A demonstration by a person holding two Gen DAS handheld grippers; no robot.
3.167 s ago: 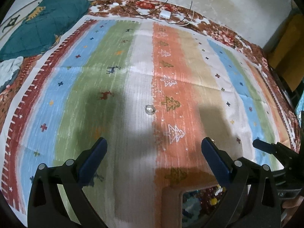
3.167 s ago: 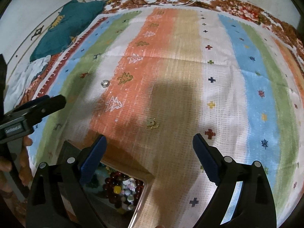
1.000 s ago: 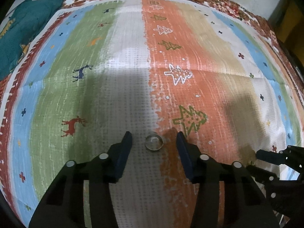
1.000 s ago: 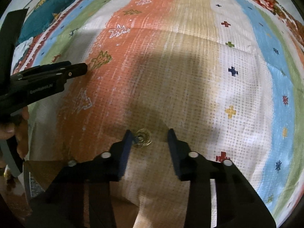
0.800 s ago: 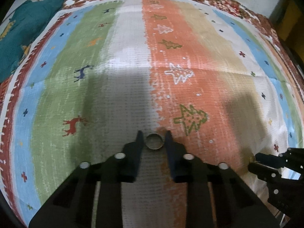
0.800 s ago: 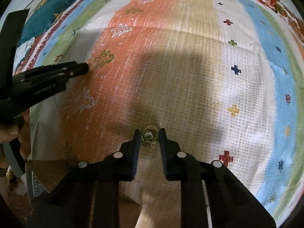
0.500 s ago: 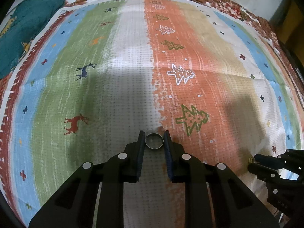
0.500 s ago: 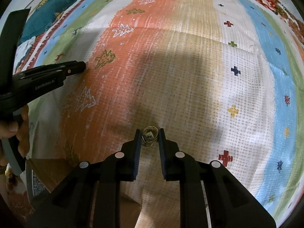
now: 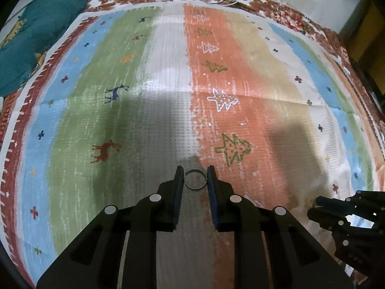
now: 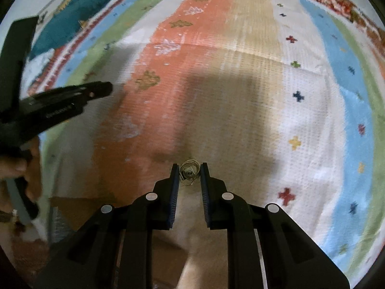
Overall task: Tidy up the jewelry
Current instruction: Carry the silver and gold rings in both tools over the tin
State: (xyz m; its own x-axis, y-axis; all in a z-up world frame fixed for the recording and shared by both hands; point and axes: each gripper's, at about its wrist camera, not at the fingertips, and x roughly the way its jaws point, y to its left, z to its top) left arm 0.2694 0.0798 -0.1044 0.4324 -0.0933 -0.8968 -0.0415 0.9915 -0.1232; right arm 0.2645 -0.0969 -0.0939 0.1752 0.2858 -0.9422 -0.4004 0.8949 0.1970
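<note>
We see a thin silver open ring (image 9: 195, 179) low in the frame, pinched between our left claw (image 9: 195, 180) pads over the striped cloth (image 9: 168, 96). Our right claw (image 10: 190, 174) grips a gold wire ornament (image 10: 190, 173) low centre.

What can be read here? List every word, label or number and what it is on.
White lettering on the left gripper: blurred, unreadable.
Pale marking on the right gripper: too small to read.
Striped cloth: pictures only, no words.
</note>
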